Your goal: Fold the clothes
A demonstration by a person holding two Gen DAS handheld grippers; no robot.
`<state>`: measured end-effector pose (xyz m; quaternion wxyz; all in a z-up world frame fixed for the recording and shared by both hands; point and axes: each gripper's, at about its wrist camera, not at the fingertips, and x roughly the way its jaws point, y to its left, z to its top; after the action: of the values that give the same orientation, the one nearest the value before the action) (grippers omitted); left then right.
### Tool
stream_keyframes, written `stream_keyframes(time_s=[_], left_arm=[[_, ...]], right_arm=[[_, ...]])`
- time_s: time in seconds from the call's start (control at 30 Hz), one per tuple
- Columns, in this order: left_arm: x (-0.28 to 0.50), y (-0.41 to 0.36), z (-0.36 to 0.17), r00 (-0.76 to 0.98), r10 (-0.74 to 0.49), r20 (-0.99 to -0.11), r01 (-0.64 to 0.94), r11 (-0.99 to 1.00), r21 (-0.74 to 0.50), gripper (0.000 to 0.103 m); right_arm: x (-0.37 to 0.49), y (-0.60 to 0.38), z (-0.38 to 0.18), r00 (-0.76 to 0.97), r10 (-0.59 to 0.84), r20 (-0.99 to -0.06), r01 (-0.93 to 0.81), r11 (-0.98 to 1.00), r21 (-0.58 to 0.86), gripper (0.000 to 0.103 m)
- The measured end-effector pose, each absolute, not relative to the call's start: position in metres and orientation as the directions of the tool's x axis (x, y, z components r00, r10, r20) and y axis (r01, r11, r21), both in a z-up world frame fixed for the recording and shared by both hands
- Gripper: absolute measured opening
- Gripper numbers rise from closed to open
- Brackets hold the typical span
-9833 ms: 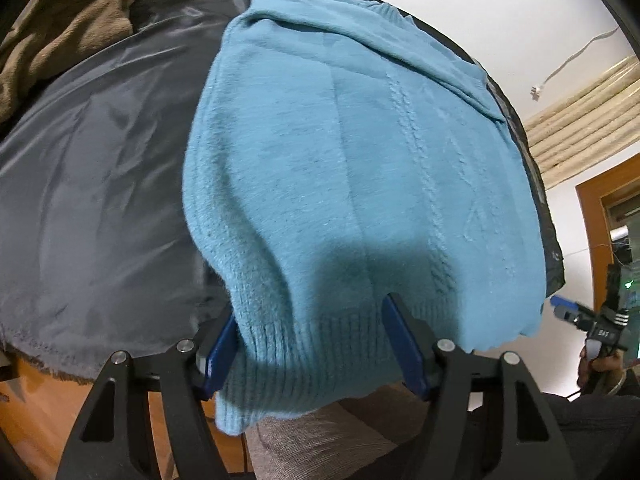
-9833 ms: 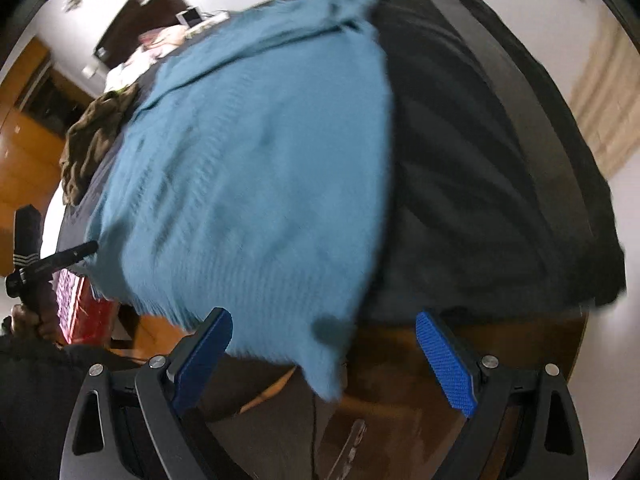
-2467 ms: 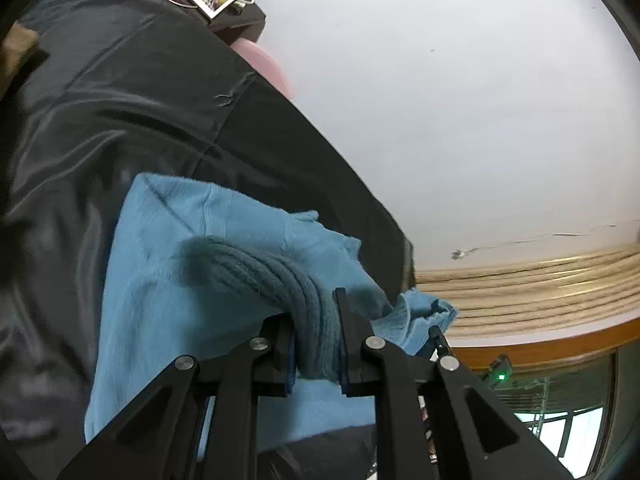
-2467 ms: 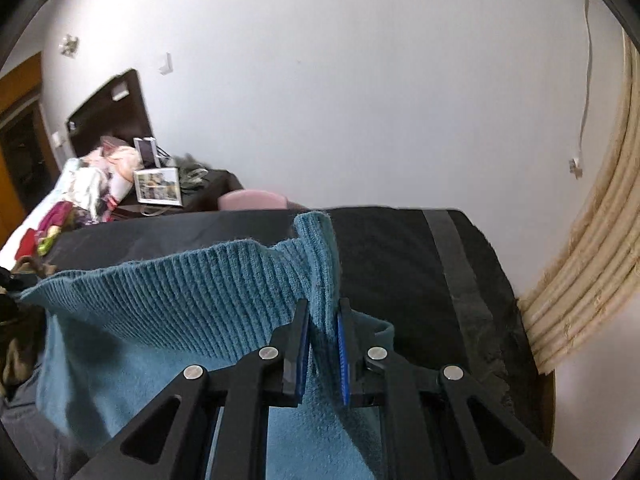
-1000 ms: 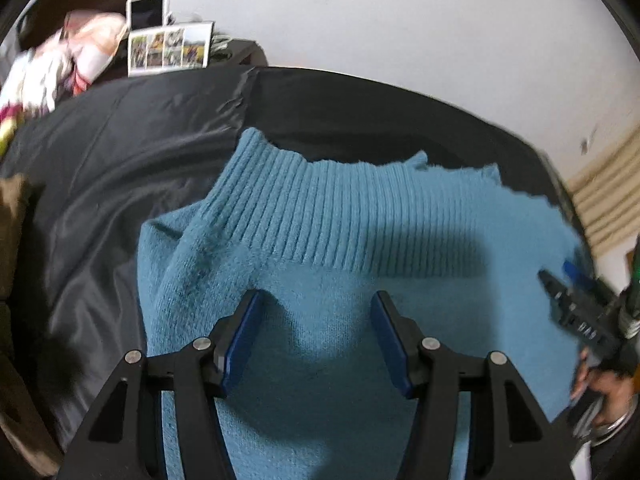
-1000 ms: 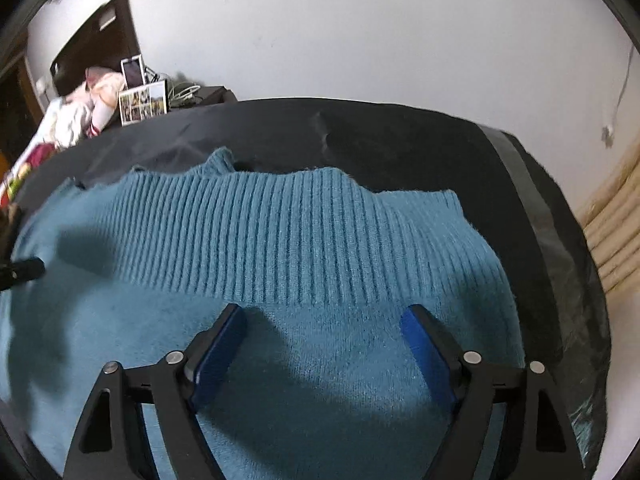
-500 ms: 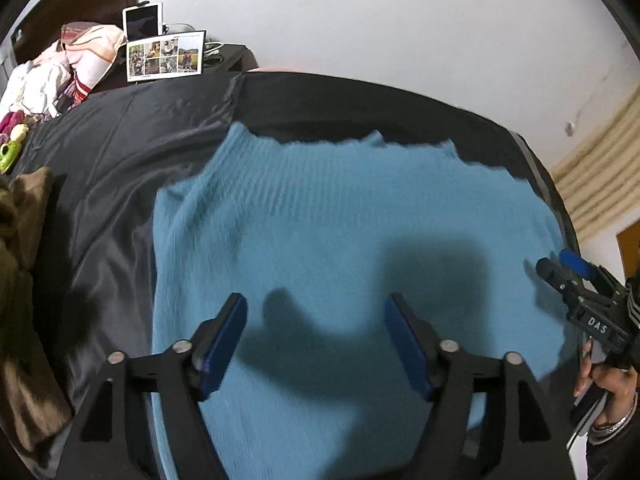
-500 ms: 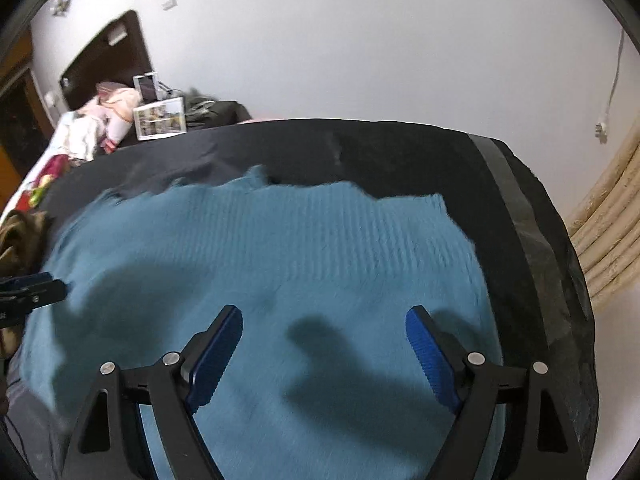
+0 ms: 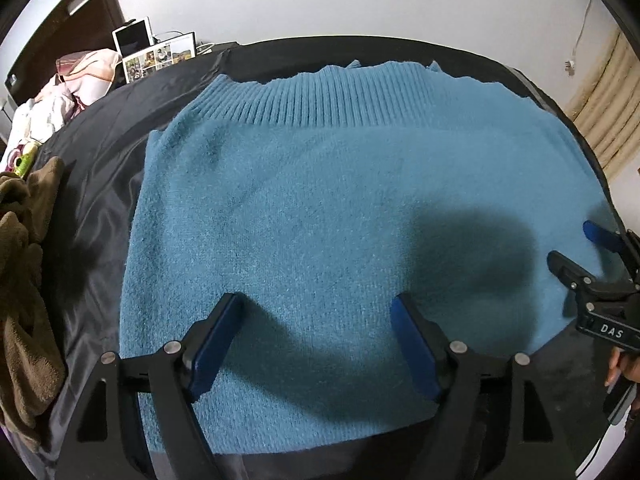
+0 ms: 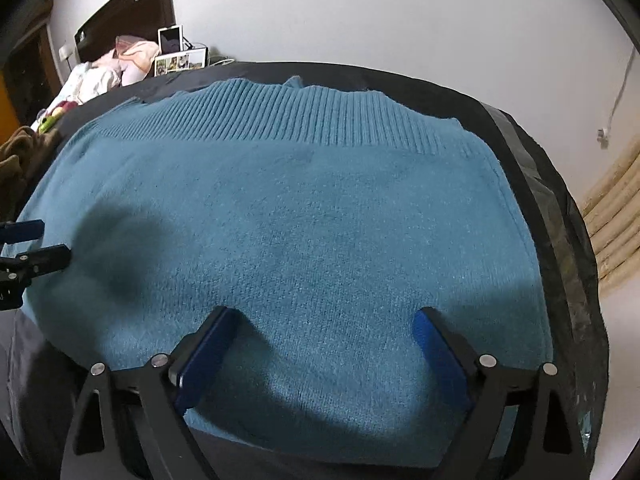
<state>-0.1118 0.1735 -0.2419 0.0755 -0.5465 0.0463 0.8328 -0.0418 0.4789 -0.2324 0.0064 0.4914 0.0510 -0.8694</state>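
Note:
A teal knit sweater (image 9: 340,208) lies folded and flat on a black cloth-covered table (image 9: 104,168), its ribbed hem along the far edge. It also fills the right wrist view (image 10: 300,220). My left gripper (image 9: 316,320) is open and empty, hovering over the sweater's near left part. My right gripper (image 10: 324,332) is open and empty over the near right part. The right gripper also shows at the right edge of the left wrist view (image 9: 580,248), and the left gripper shows at the left edge of the right wrist view (image 10: 36,244).
A brown garment (image 9: 24,280) is heaped on the table's left side. A bed with pink and white bedding (image 9: 72,84) and a photo frame (image 9: 160,56) stand at the far left. A white wall lies behind, and beige piping (image 10: 616,216) runs at the right.
Both grippers let go of the ribbed hem, opened wide and drew back toward the near edge. The sweater now lies folded flat with the hem at the far side.

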Motion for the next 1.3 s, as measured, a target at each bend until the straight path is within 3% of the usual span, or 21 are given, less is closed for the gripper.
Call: stream_keyframes(time_s=[0.37,0.6,0.67,1.07,1.3], left_arm=[[-0.083,0.165,-0.216,-0.437,0.058,-0.897,-0.129,-0.992,-0.002,0.081],[-0.082,0.152,-0.246,-0.367,0.055,-0.928,-0.087,-0.996,-0.024,0.081],[-0.081,0.15,-0.246,-0.369,0.065,-0.927,-0.097,-0.995,-0.03,0.082],[-0.081,0.148,-0.224,-0.4,0.07,-0.914,-0.058,-0.997,-0.051,0.082],[-0.093,0.143,-0.242,-0.354,0.051,-0.934,-0.052,-0.998,-0.035,0.084]], right_arm=[[-0.037,0.475,-0.2,-0.537,0.038,-0.843,0.011,-0.999,-0.052,0.095],[-0.038,0.464,-0.227,-0.464,0.047,-0.884,0.067,-0.994,-0.088,0.097],[-0.037,0.467,-0.232,-0.461,0.04,-0.887,0.059,-0.995,-0.076,0.102],[-0.025,0.477,-0.232,-0.504,0.025,-0.863,0.041,-0.998,-0.053,0.102],[-0.032,0.476,-0.235,-0.508,0.025,-0.861,0.037,-0.998,-0.051,0.102]])
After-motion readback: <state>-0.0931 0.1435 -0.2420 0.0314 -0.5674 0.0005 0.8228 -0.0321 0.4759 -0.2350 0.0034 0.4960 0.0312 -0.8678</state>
